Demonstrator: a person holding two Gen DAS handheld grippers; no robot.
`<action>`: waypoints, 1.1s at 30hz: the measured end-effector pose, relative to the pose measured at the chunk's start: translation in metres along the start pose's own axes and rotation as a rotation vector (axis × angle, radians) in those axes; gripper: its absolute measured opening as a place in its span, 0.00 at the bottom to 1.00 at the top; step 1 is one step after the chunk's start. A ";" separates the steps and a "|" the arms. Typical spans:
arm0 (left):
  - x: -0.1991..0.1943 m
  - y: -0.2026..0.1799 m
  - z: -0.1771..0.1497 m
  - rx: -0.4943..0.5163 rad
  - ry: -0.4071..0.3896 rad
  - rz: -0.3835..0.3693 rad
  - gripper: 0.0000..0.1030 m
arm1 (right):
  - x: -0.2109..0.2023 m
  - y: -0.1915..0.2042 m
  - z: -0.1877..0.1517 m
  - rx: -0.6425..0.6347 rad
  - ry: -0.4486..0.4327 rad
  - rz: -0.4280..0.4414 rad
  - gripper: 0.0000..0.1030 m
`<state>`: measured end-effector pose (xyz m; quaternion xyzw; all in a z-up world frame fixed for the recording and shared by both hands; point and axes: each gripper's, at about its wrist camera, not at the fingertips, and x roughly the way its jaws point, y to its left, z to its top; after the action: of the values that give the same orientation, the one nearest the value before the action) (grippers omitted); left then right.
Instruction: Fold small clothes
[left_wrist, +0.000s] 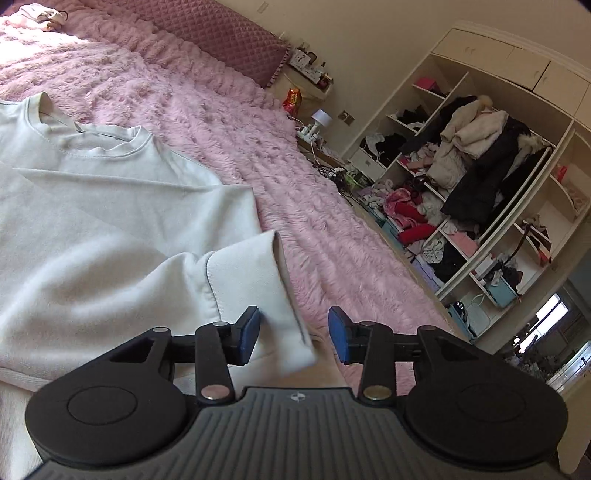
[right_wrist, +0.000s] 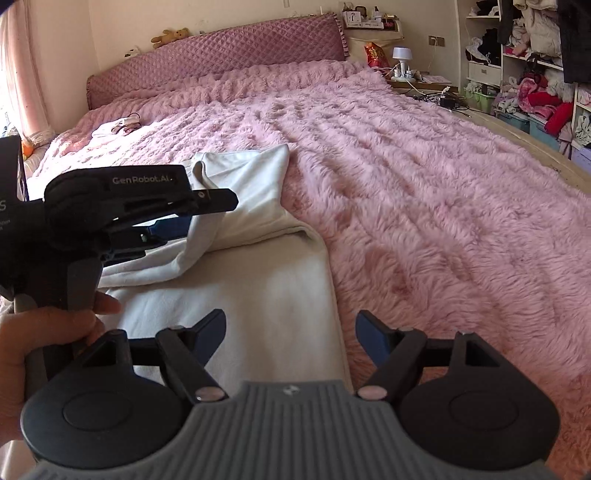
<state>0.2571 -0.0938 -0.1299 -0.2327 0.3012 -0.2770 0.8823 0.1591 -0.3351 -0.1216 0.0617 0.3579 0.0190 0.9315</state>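
A white sweatshirt (left_wrist: 110, 206) lies flat on the pink fluffy bedspread (left_wrist: 258, 155), neckline towards the headboard. One sleeve is folded across the body, and its cuff (left_wrist: 269, 295) hangs between the jaws of my left gripper (left_wrist: 293, 334), which stand open around it without pinching. In the right wrist view the sweatshirt (right_wrist: 266, 280) lies ahead and left. My right gripper (right_wrist: 290, 334) is open and empty above the garment's right edge. The left gripper (right_wrist: 173, 225) shows there from the side, at the sleeve.
A small pale garment (right_wrist: 118, 125) lies far back on the bed near the quilted headboard (right_wrist: 221, 55). A nightstand with lamp (right_wrist: 400, 59) and a cluttered open wardrobe (left_wrist: 480, 166) stand beyond the bed's right edge.
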 end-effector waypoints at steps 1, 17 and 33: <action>-0.011 -0.005 0.002 0.023 -0.012 -0.016 0.45 | 0.000 -0.002 0.001 0.009 -0.007 -0.004 0.71; -0.202 0.105 0.044 0.355 0.024 0.518 0.61 | 0.057 0.011 0.054 0.210 -0.109 0.137 0.57; -0.176 0.154 0.019 0.783 0.238 0.699 0.59 | 0.104 0.020 0.045 0.294 0.040 0.141 0.36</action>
<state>0.2063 0.1350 -0.1341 0.2607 0.3329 -0.0830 0.9024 0.2667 -0.3114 -0.1548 0.2219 0.3699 0.0331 0.9016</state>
